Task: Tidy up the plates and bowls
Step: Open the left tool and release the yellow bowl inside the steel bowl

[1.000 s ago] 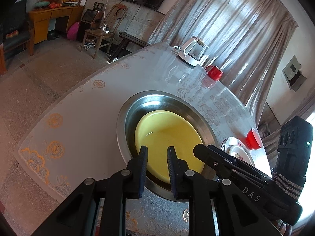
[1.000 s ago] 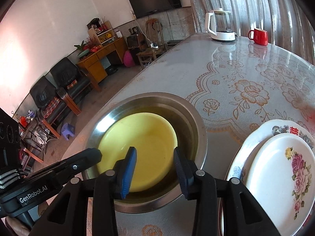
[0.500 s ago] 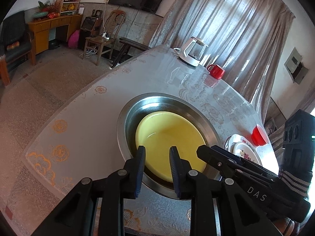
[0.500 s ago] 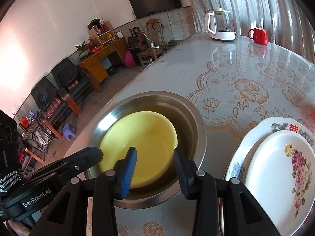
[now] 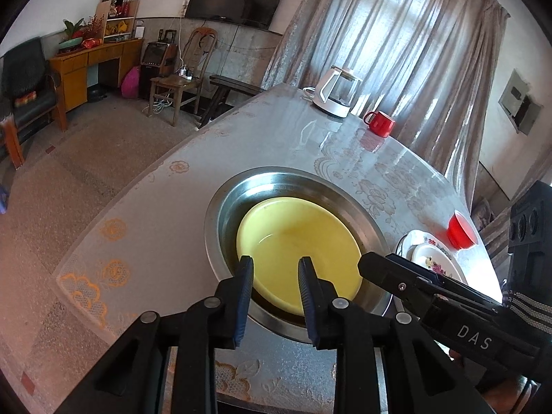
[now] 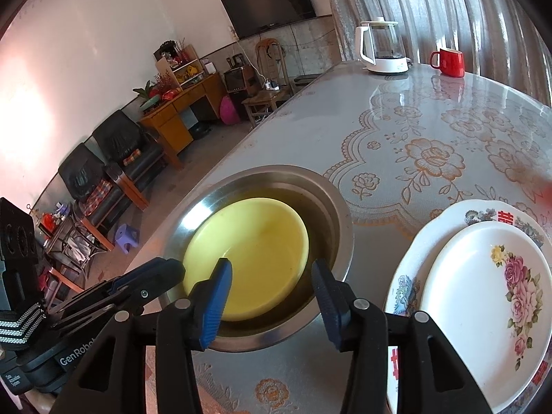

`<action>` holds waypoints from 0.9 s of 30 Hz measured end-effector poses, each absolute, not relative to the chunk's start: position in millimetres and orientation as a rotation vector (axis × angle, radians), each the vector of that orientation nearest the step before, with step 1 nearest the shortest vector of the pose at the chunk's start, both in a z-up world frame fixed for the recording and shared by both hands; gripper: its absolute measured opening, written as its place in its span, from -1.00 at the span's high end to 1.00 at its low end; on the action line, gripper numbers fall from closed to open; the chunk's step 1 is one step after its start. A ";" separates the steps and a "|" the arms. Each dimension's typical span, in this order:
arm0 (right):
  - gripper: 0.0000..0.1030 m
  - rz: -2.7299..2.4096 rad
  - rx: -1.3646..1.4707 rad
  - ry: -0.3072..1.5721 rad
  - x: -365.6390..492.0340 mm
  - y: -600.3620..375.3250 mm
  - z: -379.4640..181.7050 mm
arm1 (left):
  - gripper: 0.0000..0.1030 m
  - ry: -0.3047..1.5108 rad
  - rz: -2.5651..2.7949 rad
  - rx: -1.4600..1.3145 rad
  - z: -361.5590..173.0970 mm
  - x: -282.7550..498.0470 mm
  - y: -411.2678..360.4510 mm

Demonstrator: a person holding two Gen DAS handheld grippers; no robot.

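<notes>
Steel basin point(image 6: 339, 227), ahead of both jaws, holds the yellow bowl point(image 6: 248, 252). Beside the right gripper point(image 6: 270, 296), just opening on nothing, two plates point(image 6: 483, 296) sit stacked. The left gripper point(image 5: 276, 289) stands apart, empty. A red bowl point(image 5: 460, 229) remains loose.

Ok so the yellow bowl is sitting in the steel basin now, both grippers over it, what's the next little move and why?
Probably back both off. The round yellow plastic bowl already sits inside the round stainless steel basin, and the right gripper, whose jaws have just been opening, holds nothing, like the left gripper. I'd then swing the right one to the small white rose-patterned plate, stacked on the larger scalloped floral plate.
</notes>
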State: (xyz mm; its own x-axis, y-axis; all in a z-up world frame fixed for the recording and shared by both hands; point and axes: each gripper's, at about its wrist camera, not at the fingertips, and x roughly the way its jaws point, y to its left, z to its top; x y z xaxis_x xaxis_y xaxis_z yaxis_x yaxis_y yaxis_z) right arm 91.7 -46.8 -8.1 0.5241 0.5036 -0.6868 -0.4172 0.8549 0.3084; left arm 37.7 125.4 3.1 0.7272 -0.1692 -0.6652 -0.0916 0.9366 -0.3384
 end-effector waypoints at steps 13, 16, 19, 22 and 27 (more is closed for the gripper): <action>-0.05 0.527 0.165 0.819 83.2 -73.1 3.8 | 0.47 0.737 -0.096 -0.295 18.9 34.6 99.6; -0.05 0.516 0.179 0.814 81.6 -81.2 5.1 | 0.47 0.742 -0.113 -0.279 20.3 35.2 90.9; -0.06 0.501 0.193 0.811 80.0 -90.9 5.6 | 0.45 0.747 -0.129 -0.262 21.9 36.2 82.0; -0.09 0.482 0.206 0.807 78.8 -101.2 6.1 | 0.42 0.755 -0.146 -0.240 22.6 37.3 72.6; -0.09 0.443 0.250 0.810 79.3 -123.8 4.5 | 0.38 0.758 -0.178 -0.207 23.9 39.0 54.4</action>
State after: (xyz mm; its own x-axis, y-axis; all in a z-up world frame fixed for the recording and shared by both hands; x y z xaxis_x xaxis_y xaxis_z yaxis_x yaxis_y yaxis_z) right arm 79.3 -123.8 4.5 0.6054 0.4721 -0.6408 -0.2844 0.8803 0.3798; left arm 39.0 54.4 23.9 0.7129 -0.2333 -0.6614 0.0845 0.9648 -0.2492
